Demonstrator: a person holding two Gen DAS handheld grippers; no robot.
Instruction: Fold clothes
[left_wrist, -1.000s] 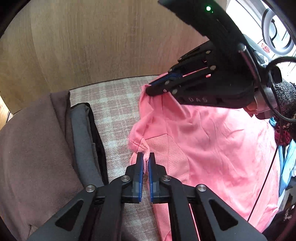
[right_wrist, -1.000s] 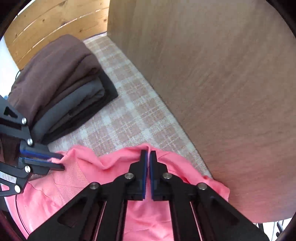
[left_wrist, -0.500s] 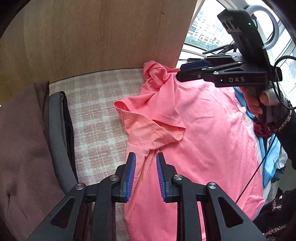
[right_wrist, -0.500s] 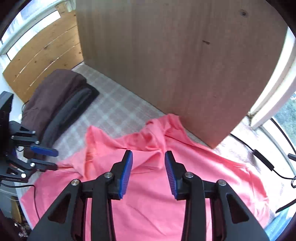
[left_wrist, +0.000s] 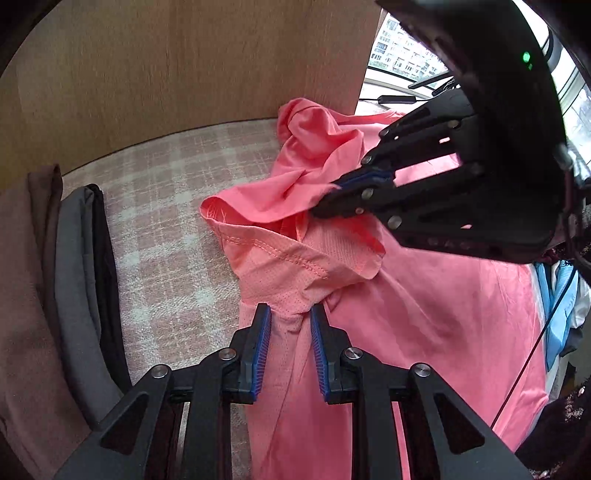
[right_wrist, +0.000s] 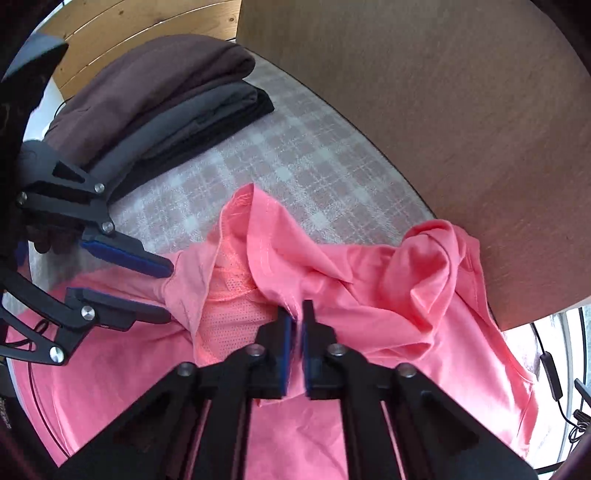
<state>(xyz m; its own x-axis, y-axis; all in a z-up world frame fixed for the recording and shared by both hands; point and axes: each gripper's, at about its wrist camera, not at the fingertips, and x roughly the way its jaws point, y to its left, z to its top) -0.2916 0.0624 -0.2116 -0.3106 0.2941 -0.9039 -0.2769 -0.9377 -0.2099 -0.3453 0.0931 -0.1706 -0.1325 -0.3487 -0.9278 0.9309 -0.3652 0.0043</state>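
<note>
A pink T-shirt (left_wrist: 424, 314) (right_wrist: 369, 295) lies crumpled on the checked cloth (left_wrist: 166, 221), its sleeve and mesh lining turned up toward the wooden panel. My left gripper (left_wrist: 290, 325) is open, its blue pads on either side of a bunched ridge of pink fabric below the sleeve. In the right wrist view the left gripper (right_wrist: 164, 290) reaches in from the left, jaws apart around the shirt's edge. My right gripper (right_wrist: 297, 317) is shut on a fold of the sleeve. From the left wrist view the right gripper (left_wrist: 332, 194) comes in from the right, pinching that fold.
A stack of folded brown, grey and black clothes (right_wrist: 155, 99) (left_wrist: 48, 295) sits at the left on the checked cloth (right_wrist: 295, 158). A wooden panel (right_wrist: 443, 110) stands close behind the shirt. Blue garments (left_wrist: 561, 314) and a black cable (left_wrist: 524, 369) lie at the right.
Both grippers let go of the shirt and lifted back. The right one has since come down and shut on the sleeve fold. The left one has stayed open, astride the fabric.
</note>
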